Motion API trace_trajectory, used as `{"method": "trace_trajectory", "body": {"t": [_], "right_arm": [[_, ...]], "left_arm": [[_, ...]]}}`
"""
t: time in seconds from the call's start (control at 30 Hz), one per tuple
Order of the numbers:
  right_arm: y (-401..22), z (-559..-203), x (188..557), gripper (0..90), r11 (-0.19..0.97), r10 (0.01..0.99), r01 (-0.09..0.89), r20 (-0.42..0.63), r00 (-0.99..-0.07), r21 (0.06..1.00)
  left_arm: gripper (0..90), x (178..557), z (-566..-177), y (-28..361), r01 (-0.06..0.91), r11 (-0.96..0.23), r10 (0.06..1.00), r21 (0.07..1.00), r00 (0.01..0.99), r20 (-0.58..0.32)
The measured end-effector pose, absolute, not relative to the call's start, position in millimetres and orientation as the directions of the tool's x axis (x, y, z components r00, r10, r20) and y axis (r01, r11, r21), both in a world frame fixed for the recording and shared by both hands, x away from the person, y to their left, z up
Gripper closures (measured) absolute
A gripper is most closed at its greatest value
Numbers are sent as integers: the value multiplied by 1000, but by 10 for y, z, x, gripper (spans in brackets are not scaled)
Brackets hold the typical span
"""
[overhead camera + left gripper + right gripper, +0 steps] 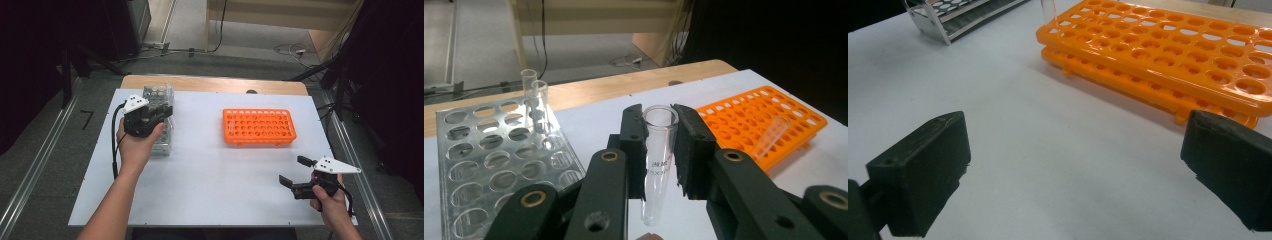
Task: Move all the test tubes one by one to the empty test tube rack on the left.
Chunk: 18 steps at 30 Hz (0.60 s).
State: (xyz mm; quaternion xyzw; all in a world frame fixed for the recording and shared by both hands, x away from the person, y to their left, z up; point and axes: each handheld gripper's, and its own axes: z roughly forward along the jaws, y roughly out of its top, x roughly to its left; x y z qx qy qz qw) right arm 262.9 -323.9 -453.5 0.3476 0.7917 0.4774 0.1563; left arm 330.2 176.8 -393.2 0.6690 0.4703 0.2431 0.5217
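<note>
Left gripper (pixel 659 150): its two black jaws are clamped on a clear test tube (pixel 657 165), pads pressing just below the rim.
Held tube: upright, mouth open at the top, rounded bottom hanging free; faint print on its wall, too small to read; looks empty.
Left gripper's place: in the high view the left gripper (pixel 150 117) is over the clear rack (pixel 162 142), at the table's far left.
Right gripper (pixel 1073 165): jaws wide apart, with bare white table (pixel 1048 150) between the blunt, matte black pads.
Right gripper's place: in the high view the right gripper (pixel 294 172) is low over the near right of the table, well apart from both racks.
Clear rack (pixel 489 155): transparent plastic, round holes in rows; two clear tubes (pixel 535 105) stand upright in its far corner.
Orange rack (pixel 259 127): glossy orange plastic, flat and rectangular, two tiers, rows of round holes; one clear tube (pixel 771 135) leans tilted in it.
Table: flat white sheet over a wooden top (pixel 210 84).
</note>
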Motion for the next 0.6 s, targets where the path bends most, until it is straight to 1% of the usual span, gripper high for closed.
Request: {"method": "trace_trajectory", "body": {"t": [0.33, 0.4, 0.6], "right_arm": [[-3210, -4575, 2628, 0, 312, 704, 404, 76, -706, 860], [-3192, -4600, 2631, 0, 326, 704, 402, 64, -707, 856], [-3131, -4654, 2651, 0, 333, 694, 414, 77, -716, 847]], "left_arm": [[759, 3472, -3886, 1850, 360, -12, 907, 933, 397, -142], [759, 3528, -3863, 1864, 357, -12, 914, 934, 383, -135], [759, 3727, -3863, 1896, 366, -34, 930, 930, 354, -105]]}}
